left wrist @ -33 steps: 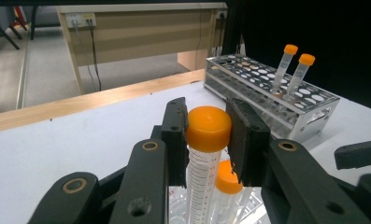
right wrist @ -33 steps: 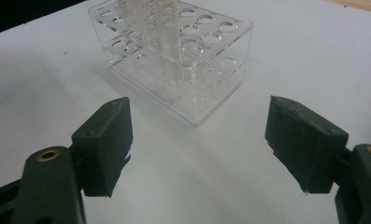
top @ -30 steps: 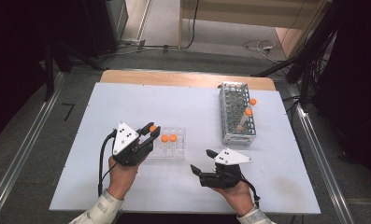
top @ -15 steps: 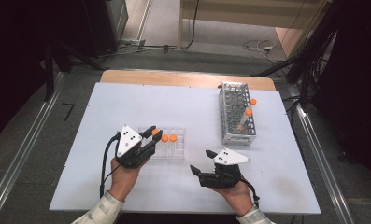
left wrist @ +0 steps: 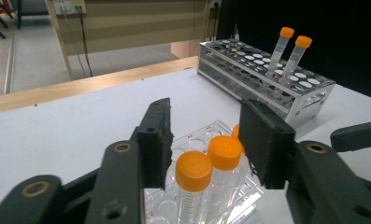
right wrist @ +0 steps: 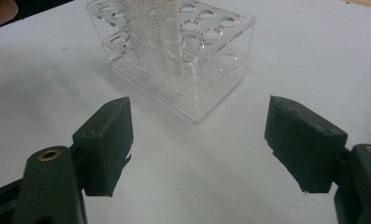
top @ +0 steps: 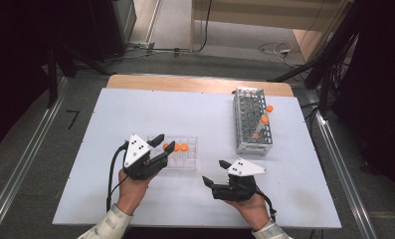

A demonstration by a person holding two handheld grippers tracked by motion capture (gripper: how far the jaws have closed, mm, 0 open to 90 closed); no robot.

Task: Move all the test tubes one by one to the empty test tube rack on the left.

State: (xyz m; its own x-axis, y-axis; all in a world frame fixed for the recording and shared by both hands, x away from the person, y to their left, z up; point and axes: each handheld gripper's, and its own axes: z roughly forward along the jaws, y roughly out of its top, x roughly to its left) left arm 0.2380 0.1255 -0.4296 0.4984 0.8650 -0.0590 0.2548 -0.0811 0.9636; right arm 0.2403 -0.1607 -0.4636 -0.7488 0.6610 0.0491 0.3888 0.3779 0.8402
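A clear plastic rack (top: 187,160) sits mid-table with three orange-capped tubes (top: 176,147) standing in it. My left gripper (top: 163,144) is at the rack's left end. Its jaws have just been opening and now straddle the nearest tube (left wrist: 193,171) without pressing on it. A second tube (left wrist: 225,153) stands just behind the first, between the spread pads of the left gripper (left wrist: 205,126). My right gripper (top: 215,172) rests open near the front edge. Its jaws (right wrist: 199,112) point at the clear rack (right wrist: 183,60) with nothing between them.
A metal wire rack (top: 253,122) stands at the right rear with two upright orange-capped tubes (top: 268,108) and one lying tilted in it; I also see this metal rack (left wrist: 267,70) in the left gripper view. The wooden table edge (top: 195,83) runs along the back.
The left jaws, shut on an orange-capped tube before, have opened; that tube now stands in the clear rack beside the other two. Neither hand has shifted.
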